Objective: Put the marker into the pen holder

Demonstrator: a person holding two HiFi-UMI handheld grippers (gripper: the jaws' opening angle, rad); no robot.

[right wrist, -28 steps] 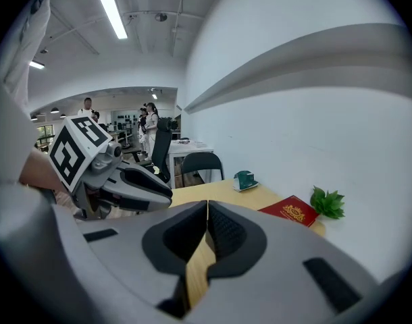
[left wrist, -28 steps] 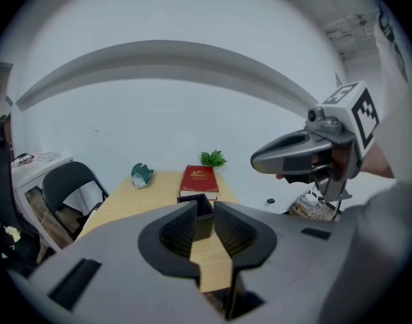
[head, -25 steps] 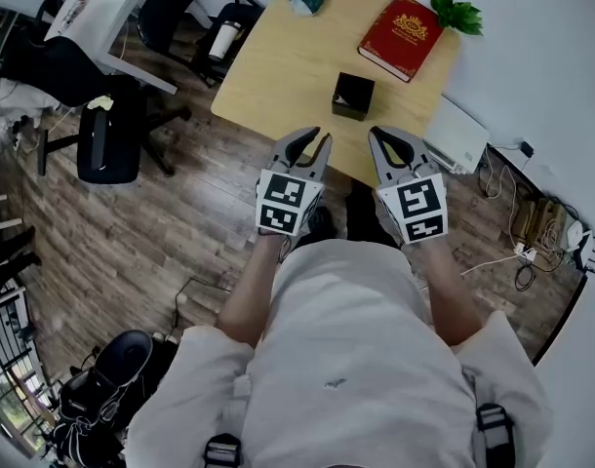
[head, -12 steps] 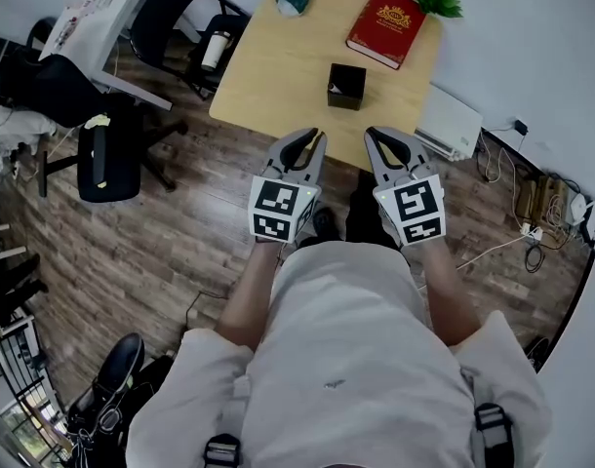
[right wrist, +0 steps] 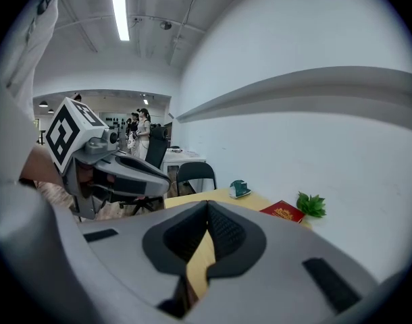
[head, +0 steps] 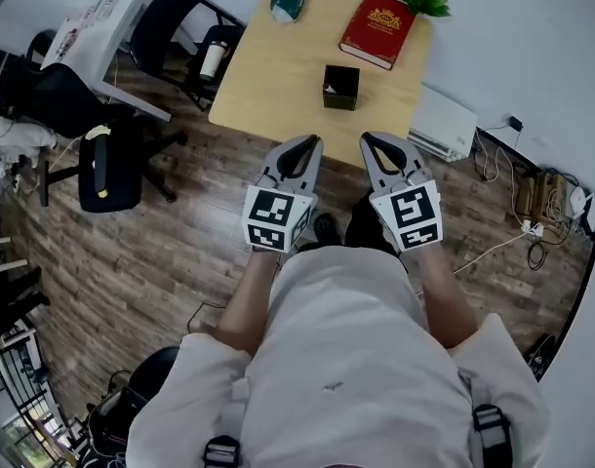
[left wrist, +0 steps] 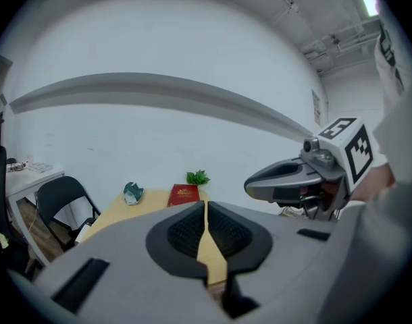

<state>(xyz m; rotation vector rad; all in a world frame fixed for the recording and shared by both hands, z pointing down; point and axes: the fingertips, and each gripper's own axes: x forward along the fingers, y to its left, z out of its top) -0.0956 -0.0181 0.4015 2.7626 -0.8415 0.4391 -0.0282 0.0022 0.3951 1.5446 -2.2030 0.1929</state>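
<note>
Found the left gripper (head: 299, 146) with jaws pressed together and nothing between them; found the right gripper (head: 380, 144) the same, closed tight and empty. Noted both held side by side near the body, short of the table (head: 268, 76) and well apart from the pen holder (head: 341, 87) standing on it. Compared with a second ago: recorded table and pen holder sitting further up the head view, grippers hardly shifted, jaws unchanged. Read this as a drawing back from the table or a change of head tilt; cannot tell which. Located no marker in any view; cannot see inside the pen holder. Judged the task either finished or not begun, with no grasp in hand
</note>
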